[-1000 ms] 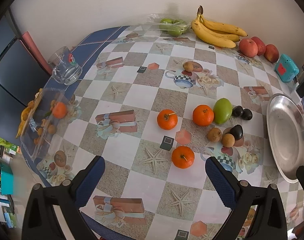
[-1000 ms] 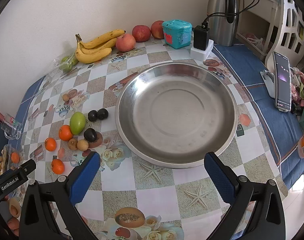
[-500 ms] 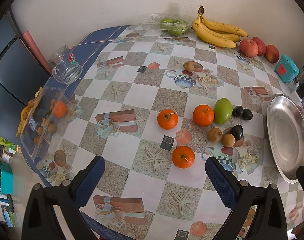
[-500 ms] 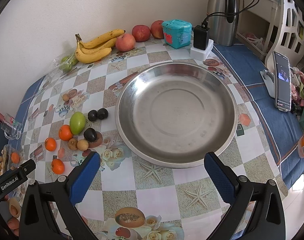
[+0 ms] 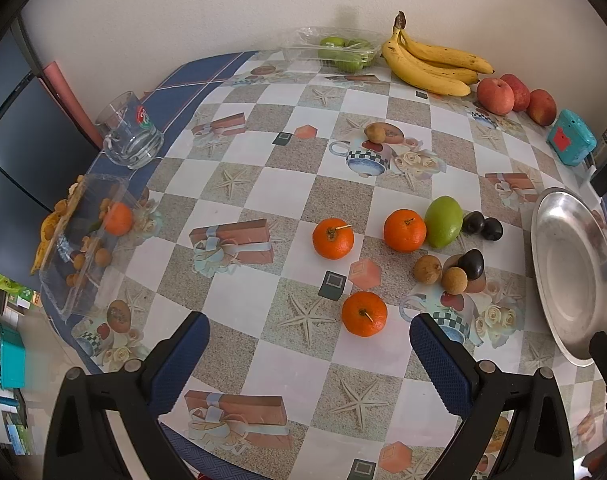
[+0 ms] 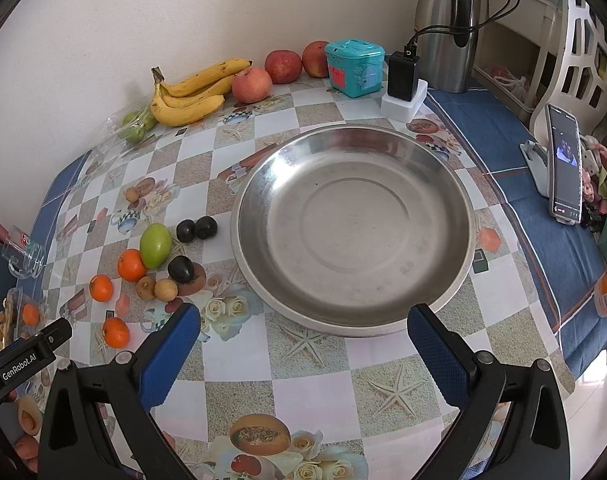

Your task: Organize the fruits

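A glossy checked tablecloth (image 5: 263, 184) printed with starfish, gift boxes and teacups covers the table, which runs back to a pale wall.

The left gripper (image 5: 309, 344) hovers over the near edge, jaws wide and holding nothing. Just ahead of it, nearer its right finger, lies a tangerine (image 5: 363, 313). Beyond sit two more tangerines (image 5: 333, 238), a green mango (image 5: 443, 221), three brown longans (image 5: 427, 269) and dark plums (image 5: 473, 263). At the wall are bananas (image 5: 431, 65) and apples (image 5: 495, 96).

Only the left view shows the clear plastic tray (image 5: 79, 248) with a tangerine at the table's left edge, and most of the glass mug (image 5: 129, 136).

The right gripper (image 6: 303, 340), jaws equally wide and empty, hangs before the empty steel basin (image 6: 353, 228). Only this view shows the teal box (image 6: 354, 67), thermos (image 6: 443, 28) and propped phone (image 6: 565, 164) to the right.
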A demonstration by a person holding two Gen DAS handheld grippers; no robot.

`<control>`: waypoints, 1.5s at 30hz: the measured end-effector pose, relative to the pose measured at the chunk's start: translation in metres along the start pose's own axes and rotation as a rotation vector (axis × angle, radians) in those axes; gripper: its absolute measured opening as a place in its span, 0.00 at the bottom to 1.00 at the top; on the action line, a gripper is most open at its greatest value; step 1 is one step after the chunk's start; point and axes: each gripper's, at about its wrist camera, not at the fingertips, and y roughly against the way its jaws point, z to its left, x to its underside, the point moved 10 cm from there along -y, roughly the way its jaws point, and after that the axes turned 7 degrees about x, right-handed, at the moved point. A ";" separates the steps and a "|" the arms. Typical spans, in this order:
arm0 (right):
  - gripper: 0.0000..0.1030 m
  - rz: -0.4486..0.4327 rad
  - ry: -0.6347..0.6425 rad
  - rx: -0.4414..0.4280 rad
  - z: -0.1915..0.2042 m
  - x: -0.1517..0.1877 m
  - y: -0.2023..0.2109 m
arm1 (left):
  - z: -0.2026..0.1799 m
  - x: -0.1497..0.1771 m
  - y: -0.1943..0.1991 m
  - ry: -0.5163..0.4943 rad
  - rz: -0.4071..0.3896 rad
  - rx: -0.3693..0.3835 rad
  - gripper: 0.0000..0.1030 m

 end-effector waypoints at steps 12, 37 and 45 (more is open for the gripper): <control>1.00 0.000 0.001 0.001 0.001 0.000 0.000 | 0.000 0.000 0.000 -0.002 -0.001 0.001 0.99; 1.00 0.015 0.022 -0.023 0.011 0.001 -0.003 | 0.004 -0.007 -0.001 0.009 0.008 0.015 0.99; 1.00 -0.002 0.055 -0.090 0.041 -0.009 -0.002 | 0.030 -0.028 0.003 0.056 -0.011 0.044 1.00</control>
